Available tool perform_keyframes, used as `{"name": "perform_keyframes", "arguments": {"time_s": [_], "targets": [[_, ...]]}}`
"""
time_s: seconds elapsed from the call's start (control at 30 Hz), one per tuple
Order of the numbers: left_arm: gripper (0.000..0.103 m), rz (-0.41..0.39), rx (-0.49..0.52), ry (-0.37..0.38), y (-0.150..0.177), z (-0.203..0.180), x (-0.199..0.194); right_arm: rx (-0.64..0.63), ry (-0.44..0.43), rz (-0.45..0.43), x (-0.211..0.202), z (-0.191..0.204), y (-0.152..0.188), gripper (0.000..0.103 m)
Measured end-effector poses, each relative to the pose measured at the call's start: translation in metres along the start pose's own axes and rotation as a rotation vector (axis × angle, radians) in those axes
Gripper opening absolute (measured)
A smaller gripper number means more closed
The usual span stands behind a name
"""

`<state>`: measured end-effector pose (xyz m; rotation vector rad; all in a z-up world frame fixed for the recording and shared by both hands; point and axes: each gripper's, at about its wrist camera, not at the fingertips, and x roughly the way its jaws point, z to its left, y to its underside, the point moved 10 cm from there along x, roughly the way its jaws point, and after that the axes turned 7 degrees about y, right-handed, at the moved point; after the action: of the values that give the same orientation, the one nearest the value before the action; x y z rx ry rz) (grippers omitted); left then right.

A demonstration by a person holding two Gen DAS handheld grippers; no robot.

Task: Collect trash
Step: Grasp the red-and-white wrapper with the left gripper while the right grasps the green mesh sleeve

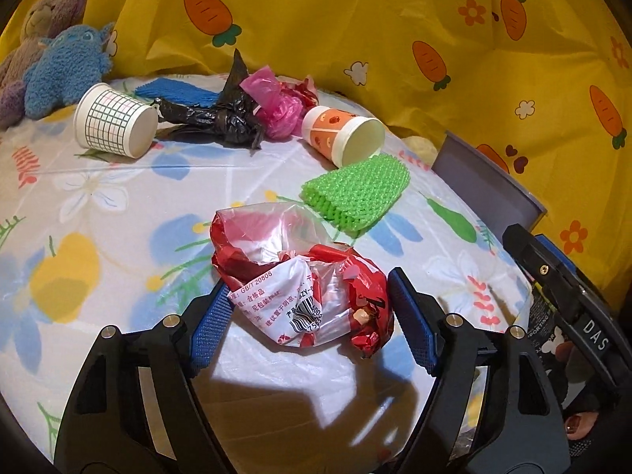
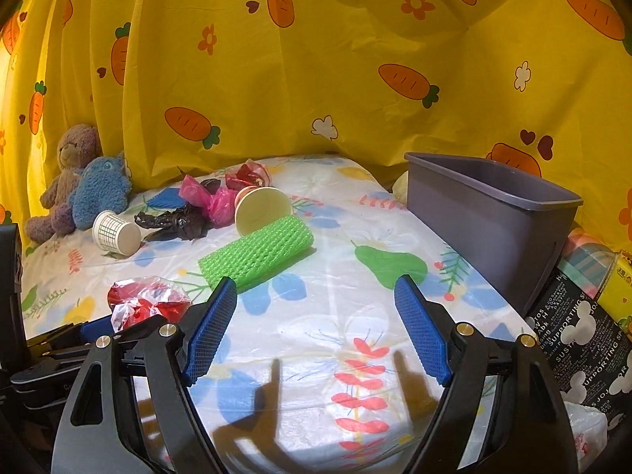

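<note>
Left gripper (image 1: 310, 304) jaws spread, straddling the red wrapper (image 1: 304, 288) near the table's (image 1: 118, 197) front edge; the pads look at or just short of its sides, no pinch yet. Risk: crinkly film may squash and slip out, or only 1 loose flap gets caught. Right gripper (image 2: 316, 328) jaws spread over bare cloth, holding nothing; the bin (image 2: 493, 213) at the right edge could be knocked.
</note>
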<state>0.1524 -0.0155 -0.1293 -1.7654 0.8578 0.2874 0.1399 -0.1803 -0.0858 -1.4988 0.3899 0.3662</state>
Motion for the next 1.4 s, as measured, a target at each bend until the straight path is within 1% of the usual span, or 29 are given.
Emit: {"name": "perform_keyframes", "arguments": {"time_s": [0.17,0.23,0.33,0.5,0.77,0.9,1.03,1.1,1.17,1.27,1.3,1.4], "targets": [[0.065,-0.020,-0.020,0.028,-0.001,0.003,-0.004,-0.012,-0.018,0.014,0.006,0.010,0.003,0.080],[0.058,-0.030,-0.013,0.038,-0.002,0.001,-0.007,-0.019,-0.024,0.021,0.008,0.014,0.003,0.080],[0.054,-0.046,-0.015,0.036,-0.005,0.004,-0.012,-0.021,-0.036,0.040,0.014,0.020,0.005,0.080],[0.052,-0.075,-0.047,0.022,-0.010,0.018,-0.023,-0.030,-0.050,0.067,0.024,0.029,0.007,0.080],[0.052,-0.144,-0.042,-0.077,-0.030,0.043,-0.046,-0.018,-0.087,0.125,0.056,0.050,-0.007,0.080],[0.052,-0.165,-0.041,-0.111,-0.037,0.054,-0.054,0.010,-0.074,0.176,0.080,0.056,-0.012,0.080],[0.052,-0.174,-0.048,-0.131,-0.041,0.064,-0.056,0.049,-0.049,0.258,0.107,0.055,-0.007,0.079],[0.052,-0.175,-0.053,-0.131,-0.041,0.066,-0.056,0.073,-0.048,0.296,0.118,0.056,-0.003,0.074],[0.052,-0.173,-0.053,-0.134,-0.040,0.068,-0.055,0.099,-0.047,0.330,0.125,0.055,0.000,0.072],[0.052,-0.165,-0.059,-0.131,-0.038,0.071,-0.053,0.139,-0.056,0.380,0.132,0.055,0.006,0.064],[0.052,-0.162,-0.061,-0.130,-0.038,0.072,-0.052,0.143,-0.051,0.381,0.133,0.053,0.005,0.057],[0.052,-0.161,-0.063,-0.129,-0.037,0.073,-0.052,0.143,-0.053,0.387,0.135,0.054,0.005,0.045]]}}
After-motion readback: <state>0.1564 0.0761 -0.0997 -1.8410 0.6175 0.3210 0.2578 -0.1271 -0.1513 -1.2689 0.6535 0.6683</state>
